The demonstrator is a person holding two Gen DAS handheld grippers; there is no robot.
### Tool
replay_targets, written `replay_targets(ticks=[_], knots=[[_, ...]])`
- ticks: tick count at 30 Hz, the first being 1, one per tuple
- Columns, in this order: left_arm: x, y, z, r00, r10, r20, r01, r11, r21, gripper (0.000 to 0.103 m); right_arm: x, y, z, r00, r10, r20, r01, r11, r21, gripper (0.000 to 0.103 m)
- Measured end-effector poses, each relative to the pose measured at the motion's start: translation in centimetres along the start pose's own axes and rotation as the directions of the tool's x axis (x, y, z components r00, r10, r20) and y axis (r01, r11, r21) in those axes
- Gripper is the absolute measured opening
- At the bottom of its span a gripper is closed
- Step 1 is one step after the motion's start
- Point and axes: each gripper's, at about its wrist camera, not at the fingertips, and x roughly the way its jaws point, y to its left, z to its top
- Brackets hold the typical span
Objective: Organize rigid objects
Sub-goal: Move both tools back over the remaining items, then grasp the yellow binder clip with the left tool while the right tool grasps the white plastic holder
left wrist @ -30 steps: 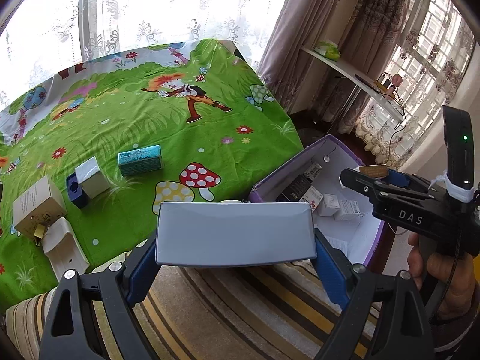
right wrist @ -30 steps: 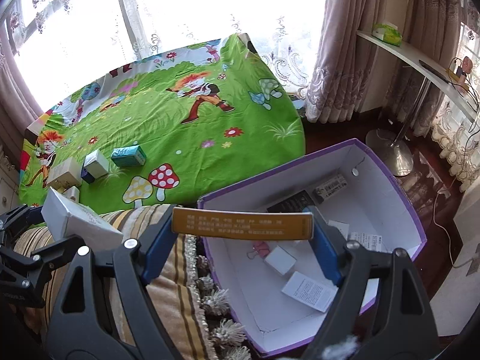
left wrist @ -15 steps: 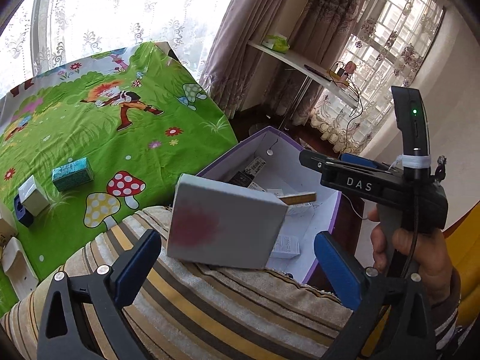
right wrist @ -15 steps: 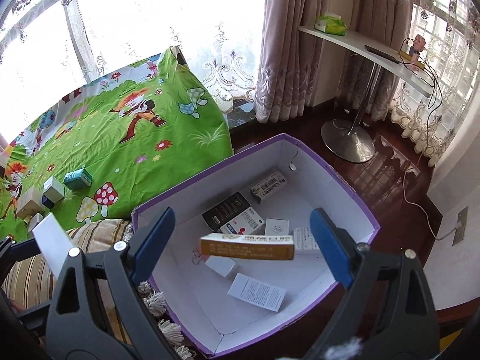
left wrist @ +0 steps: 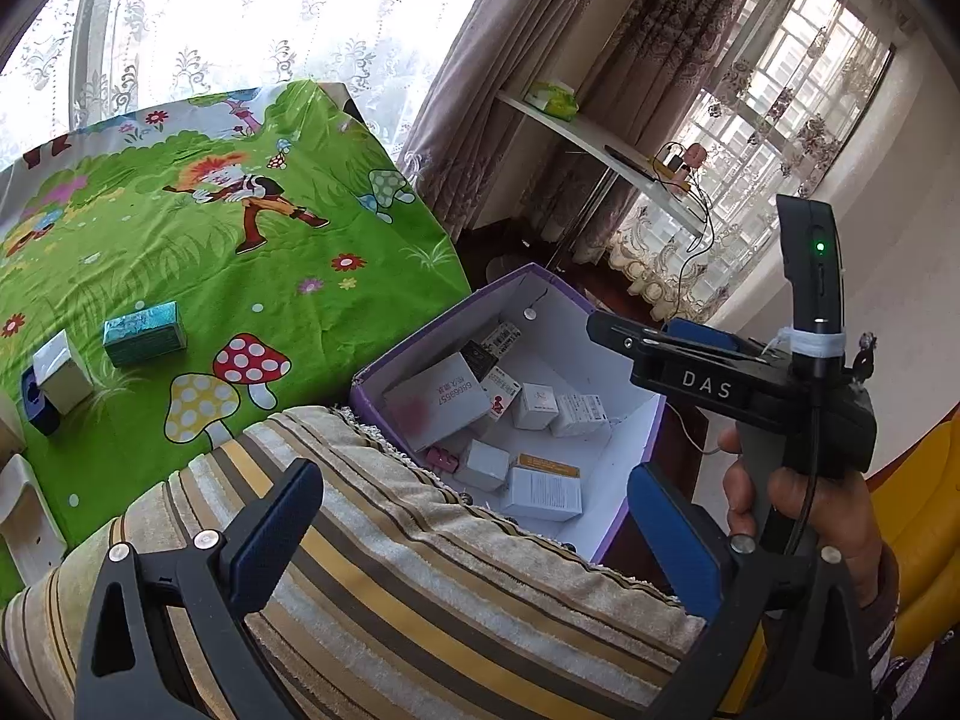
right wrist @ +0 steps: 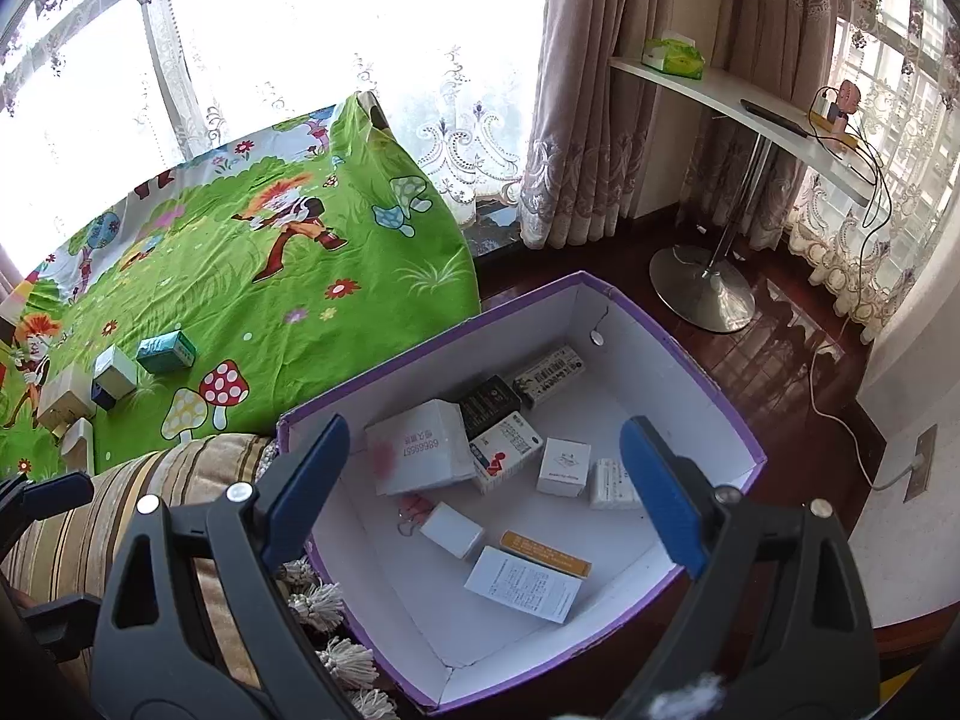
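Both boxes have left the claws since a second ago: the large white box [right wrist: 420,450] that sat between the left claw's pads now lies tilted inside the purple-rimmed box [right wrist: 708,384], leaning against a black packet [right wrist: 489,402], and the orange-edged carton [right wrist: 543,552] that the right claw carried now rests on the container's white floor, beside a white leaflet-printed box [right wrist: 522,582]. The jaws of both claws have just been opening, and nothing is between them now.

The left claw [left wrist: 474,534] stands wide, its blue pads [left wrist: 270,534] well apart, above a striped brown-and-yellow cushion [left wrist: 432,600]. The right claw [right wrist: 480,492] also stands wide, hanging over the open container with the cartons visible between its pads [right wrist: 660,492]. In the left wrist view the right claw shows from the side, held by a hand [left wrist: 804,504] just past the container's far corner.

Other small packs lie on the container floor: a white-and-red box [right wrist: 504,456], a small white cube [right wrist: 564,468], a white pack [right wrist: 612,483] and a barcoded carton [right wrist: 549,372] near the back wall.

On the green cartoon-printed sheet [right wrist: 270,276] remain a teal box [right wrist: 167,351], a white box on a blue base [right wrist: 114,384] and a tan carton [right wrist: 63,399], close together and well apart from the container.
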Motion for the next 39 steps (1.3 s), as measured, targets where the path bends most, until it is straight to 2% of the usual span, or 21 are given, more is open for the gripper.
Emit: replay_targets(ticks=[4, 9, 15, 18, 24, 27, 30, 32, 39], knots=[[-0.3, 0.3, -0.1, 1.000, 0.003, 0.002, -0.003, 1.000, 0.001, 0.097, -0.4, 0.8, 0.1, 1.000, 0.015, 0.008, -0.015, 1.000, -0.016, 0.093], [-0.9, 1.3, -0.2, 1.000, 0.014, 0.002, -0.014, 1.000, -0.020, 0.082, -0.8, 2.6, 0.3, 1.000, 0.019, 0.017, -0.018, 0.998, -0.063, 0.093], [-2.4, 3.1, 0.0, 0.999, 0.035, 0.017, -0.034, 0.998, -0.046, 0.081, -1.3, 5.2, 0.6, 0.998, 0.064, 0.026, -0.061, 0.991, -0.115, 0.093], [-3.3, 4.6, 0.1, 0.997, 0.068, 0.020, -0.067, 0.996, -0.056, 0.081, -1.4, 6.6, 0.8, 0.993, 0.114, 0.015, -0.111, 0.986, -0.127, 0.093], [-6.0, 9.3, 0.6, 0.985, 0.165, 0.054, -0.158, 0.981, -0.117, 0.079, -1.6, 10.5, 1.7, 0.987, 0.158, 0.008, -0.154, 0.970, -0.186, 0.093], [-7.5, 12.3, 0.6, 0.974, 0.217, 0.071, -0.202, 0.964, -0.171, 0.073, -1.7, 12.6, 2.1, 0.985, 0.172, 0.006, -0.167, 0.961, -0.220, 0.093], [-8.7, 15.8, 0.3, 0.964, 0.258, 0.065, -0.235, 0.940, -0.246, 0.066, -1.8, 14.6, 2.6, 0.980, 0.201, -0.002, -0.195, 0.950, -0.245, 0.093], [-9.4, 17.9, 0.0, 0.957, 0.286, 0.059, -0.256, 0.920, -0.297, 0.065, -1.8, 16.0, 2.8, 0.975, 0.221, -0.008, -0.215, 0.940, -0.264, 0.093], [-11.5, 24.6, -1.8, 0.955, 0.294, 0.045, -0.233, 0.833, -0.501, 0.062, -1.3, 21.3, 2.8, 0.957, 0.286, -0.048, -0.285, 0.893, -0.348, 0.093]])
